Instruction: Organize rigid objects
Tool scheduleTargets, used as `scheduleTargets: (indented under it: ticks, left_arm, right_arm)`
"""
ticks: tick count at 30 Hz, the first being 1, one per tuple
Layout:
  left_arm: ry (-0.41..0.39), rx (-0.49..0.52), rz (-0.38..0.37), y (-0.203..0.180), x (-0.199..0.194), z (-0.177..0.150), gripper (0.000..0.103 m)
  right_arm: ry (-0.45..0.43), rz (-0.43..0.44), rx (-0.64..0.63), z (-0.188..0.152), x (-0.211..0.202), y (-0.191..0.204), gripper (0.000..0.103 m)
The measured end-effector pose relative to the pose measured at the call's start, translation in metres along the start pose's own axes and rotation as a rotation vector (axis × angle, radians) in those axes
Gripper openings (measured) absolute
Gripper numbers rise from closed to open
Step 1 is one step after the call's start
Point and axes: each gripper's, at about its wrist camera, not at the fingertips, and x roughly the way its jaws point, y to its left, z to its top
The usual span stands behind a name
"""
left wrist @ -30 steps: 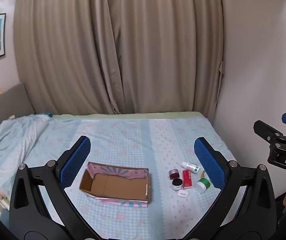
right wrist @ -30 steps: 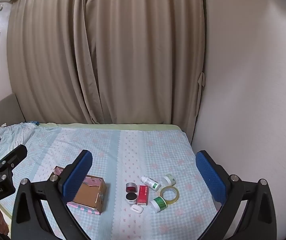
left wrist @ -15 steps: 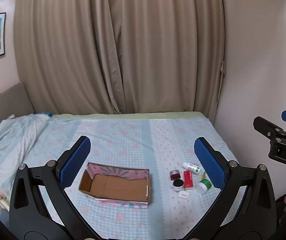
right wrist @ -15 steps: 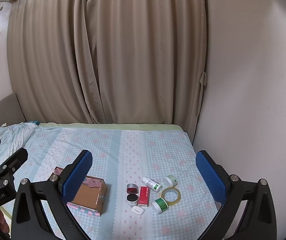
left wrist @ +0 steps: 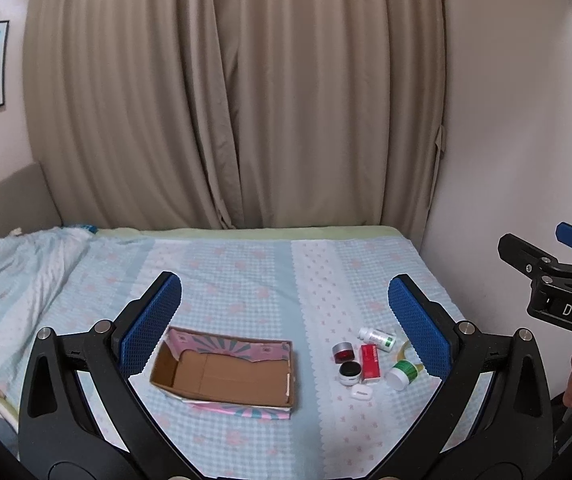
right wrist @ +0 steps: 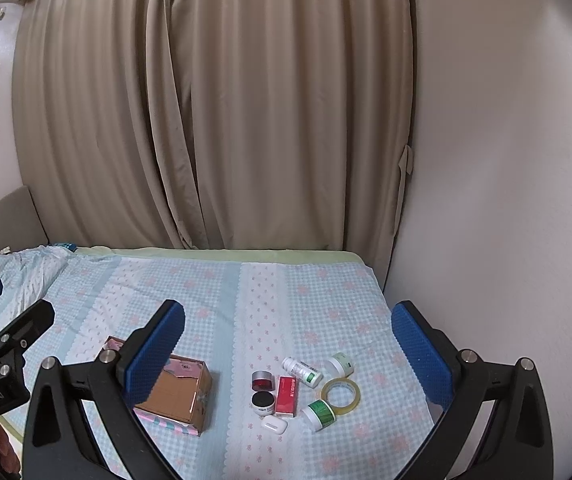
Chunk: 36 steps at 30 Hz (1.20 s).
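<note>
An empty open cardboard box (left wrist: 221, 376) with pink trim lies on the bed; it also shows in the right wrist view (right wrist: 173, 394). To its right lies a cluster: a red box (right wrist: 287, 396), a red-lidded jar (right wrist: 262, 381), a black-lidded jar (right wrist: 263, 402), a white bottle (right wrist: 302, 371), a green-capped bottle (right wrist: 320, 414), a tape roll (right wrist: 340, 395), a small white jar (right wrist: 340, 364) and a white case (right wrist: 274, 425). My left gripper (left wrist: 286, 332) is open and empty, high above the box. My right gripper (right wrist: 288, 356) is open and empty, high above the cluster.
The bed (left wrist: 245, 276) has a blue checked sheet. A rumpled blanket (left wrist: 9, 276) lies at its left. Beige curtains (left wrist: 237, 100) hang behind, and a wall (right wrist: 506, 200) bounds the right side. A grey headboard (left wrist: 5, 204) stands at left.
Both views have drifted slightly; the box and the cluster sit a little lower in the frames. Both grippers stay open and nothing on the bed has moved.
</note>
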Motion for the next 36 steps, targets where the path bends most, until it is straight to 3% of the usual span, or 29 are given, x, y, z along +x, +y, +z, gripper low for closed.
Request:
scheduleTargets:
  ticks: [36]
  left_arm:
    - [-0.006, -0.007, -0.02, -0.0016, 0.0011, 0.0072, 0.103]
  right_arm:
    - [0.002, 0.006, 0.002, 0.0021, 0.0029, -0.0016, 0.103]
